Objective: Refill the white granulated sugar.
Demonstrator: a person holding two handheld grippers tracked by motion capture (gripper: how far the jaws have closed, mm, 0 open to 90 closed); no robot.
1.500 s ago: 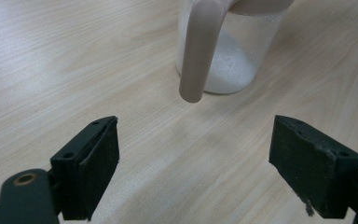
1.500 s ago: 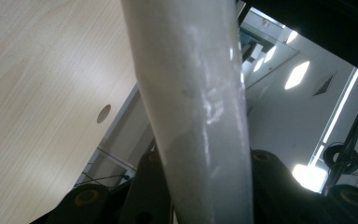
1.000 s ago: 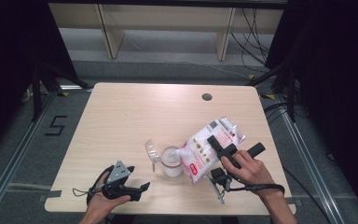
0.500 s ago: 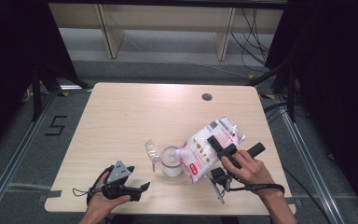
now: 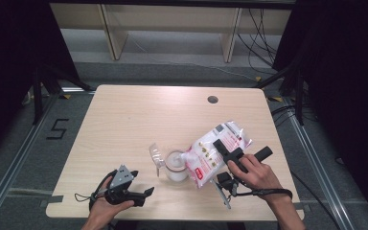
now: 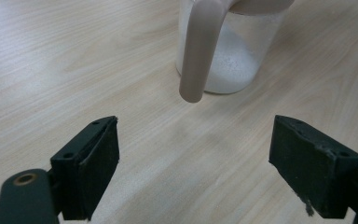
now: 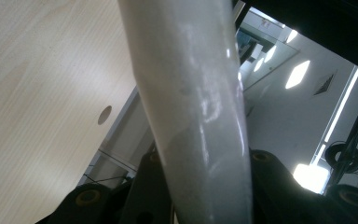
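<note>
Right gripper [image 5: 226,154] clamps a tilted white bag [image 5: 210,153], red label illegible, over a jug [image 5: 175,165]; left gripper [image 5: 141,197] jaws apart.

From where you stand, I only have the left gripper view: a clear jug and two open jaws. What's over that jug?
Observer: A white bag with red print, tilted mouth-down over the jug.
Operator: Who's holding the bag?
Observer: The right claw, clamped on its upper half.
Operator: Where's my left claw on the table?
Observer: The left claw sits near the front edge of the table, left of the jug, touching nothing.
</note>
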